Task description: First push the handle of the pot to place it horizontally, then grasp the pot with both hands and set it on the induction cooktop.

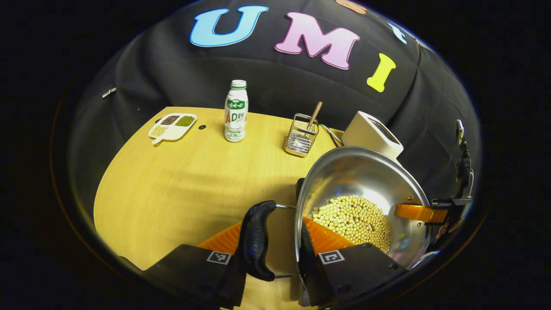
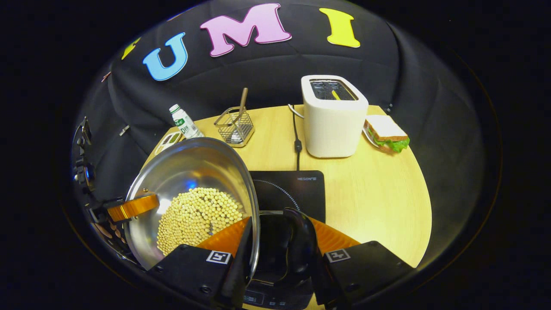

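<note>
A steel pot (image 1: 366, 181) (image 2: 189, 172) half full of pale beans hangs between my two grippers. My left gripper (image 1: 269, 245) is shut on the pot's black side handle (image 1: 257, 239), one finger outside the handle and the other inside the pot wall. My right gripper (image 2: 280, 241) is shut the same way on the opposite black handle (image 2: 297, 241). Each gripper also shows across the pot in the other's view, the right gripper (image 1: 434, 213) and the left gripper (image 2: 129, 207). The black induction cooktop (image 2: 297, 187) lies on the table right under the right handle; the pot hides its left part.
On the wooden table (image 1: 172, 189) stand a white drink bottle (image 1: 236, 112), a small divided tray of beans (image 1: 173, 126), a wire basket with a stick (image 1: 301, 137) and a white toaster (image 2: 333, 116) with its cord. A sandwich (image 2: 386, 133) lies right of the toaster.
</note>
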Demonstrator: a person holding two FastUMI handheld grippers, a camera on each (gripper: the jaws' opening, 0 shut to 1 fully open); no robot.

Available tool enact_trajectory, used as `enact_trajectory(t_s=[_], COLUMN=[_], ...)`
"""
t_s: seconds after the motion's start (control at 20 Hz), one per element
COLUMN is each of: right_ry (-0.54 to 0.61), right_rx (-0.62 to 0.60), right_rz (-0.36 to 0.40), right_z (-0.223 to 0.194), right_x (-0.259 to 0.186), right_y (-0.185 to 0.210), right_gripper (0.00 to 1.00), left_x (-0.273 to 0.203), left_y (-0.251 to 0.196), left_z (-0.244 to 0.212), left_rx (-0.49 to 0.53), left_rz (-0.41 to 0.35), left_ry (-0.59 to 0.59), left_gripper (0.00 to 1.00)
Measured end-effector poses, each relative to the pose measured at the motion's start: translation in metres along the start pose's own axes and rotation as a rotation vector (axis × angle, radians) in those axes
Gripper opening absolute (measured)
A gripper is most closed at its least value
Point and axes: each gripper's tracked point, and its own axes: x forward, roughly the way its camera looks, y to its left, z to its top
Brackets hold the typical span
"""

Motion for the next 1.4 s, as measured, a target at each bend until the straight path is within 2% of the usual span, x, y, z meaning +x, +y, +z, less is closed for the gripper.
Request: enact_trajectory(t_s=[0.2, 0.25, 0.3, 0.35, 0.75, 1.4], right_ry=[0.006, 0.012, 0.019, 0.023, 0.008, -0.023], right_rx=[0.007, 0.013, 0.018, 0.024, 0.063, 0.047], right_rz=[-0.016, -0.019, -0.022, -0.025, -0.024, -0.001], right_z=[0.0, -0.003, -0.004, -0.007, -0.007, -0.002], right_x=[0.009, 0.011, 0.013, 0.015, 0.035, 0.039], right_y=[-0.02, -0.026, -0.031, -0.035, -0.062, -0.063], right_gripper=[0.64, 0.6, 0.6, 0.64, 0.64, 0.65], left_x=[0.021, 0.026, 0.031, 0.034, 0.059, 0.065], left_y=[-0.014, -0.016, -0.019, -0.022, -0.038, -0.04], left_z=[-0.004, -0.006, -0.009, -0.014, -0.012, -0.016], left_rx=[-0.007, -0.005, -0.006, -0.01, 0.018, 0.007], left_rz=[-0.011, -0.012, -0.014, -0.015, -0.003, -0.01], left_ry=[0.013, 0.021, 0.03, 0.044, 0.016, 0.013], left_gripper=[0.58, 0.59, 0.58, 0.59, 0.59, 0.63])
